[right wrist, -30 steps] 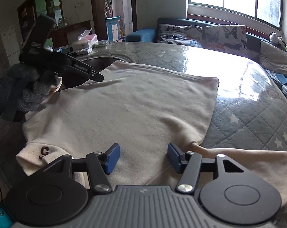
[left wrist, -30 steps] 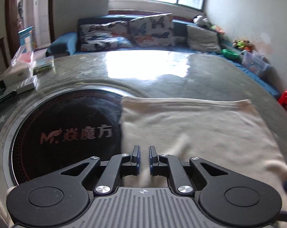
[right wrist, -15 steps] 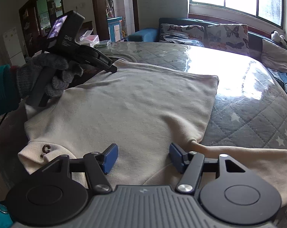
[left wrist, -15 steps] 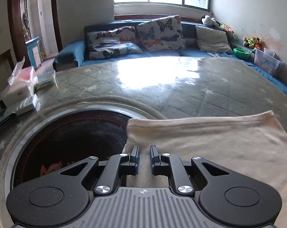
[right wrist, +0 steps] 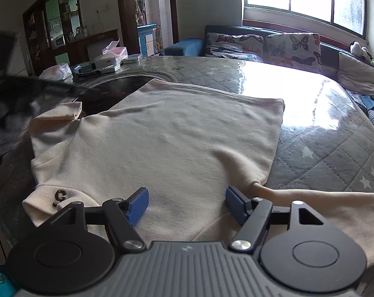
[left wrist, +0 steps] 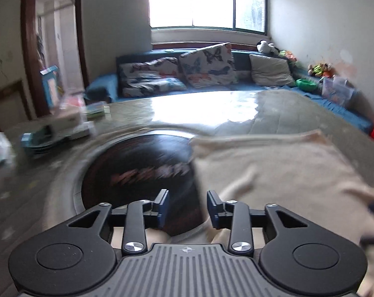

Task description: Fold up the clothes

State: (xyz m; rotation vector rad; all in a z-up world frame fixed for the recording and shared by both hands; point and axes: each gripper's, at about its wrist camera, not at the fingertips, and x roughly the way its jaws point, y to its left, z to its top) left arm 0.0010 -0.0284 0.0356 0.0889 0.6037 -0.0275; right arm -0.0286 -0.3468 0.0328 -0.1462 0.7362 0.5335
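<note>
A cream-coloured long-sleeved sweatshirt [right wrist: 177, 143] is spread flat on a round table covered with a grey quilted cloth with star patterns under a clear glossy sheet [right wrist: 330, 153]. A small brown letter "G" [right wrist: 60, 195] is seen on the fabric at the near left corner of the garment. The left sleeve is folded in across the body, its cuff [right wrist: 70, 110] lying near the far left edge, while the right sleeve [right wrist: 323, 205] is stretched out to the right along the near edge of the table. The far hem reaches close to a dark circular inset panel with reddish lettering [left wrist: 142, 170] at the table's centre, and part of the garment's left edge is laid over it.

The right gripper [right wrist: 187, 204] is held low over the near part of the sweatshirt; its blue-padded jaws are opening and stand wide apart, with flat fabric beneath them but nothing pinched between the pads. The left gripper [left wrist: 188, 206] is seen over the edge of the dark panel beside the garment's left border; its jaws are opening to a moderate gap, and no cloth is gripped between them. In the right wrist view that gripper appears only as a dark blur at the left edge, so its details cannot be told there.

A white tissue box [right wrist: 107, 60] and other small items are placed on the far left of the table. A blue sofa with butterfly-patterned cushions [right wrist: 266, 44] is set under the window behind.
</note>
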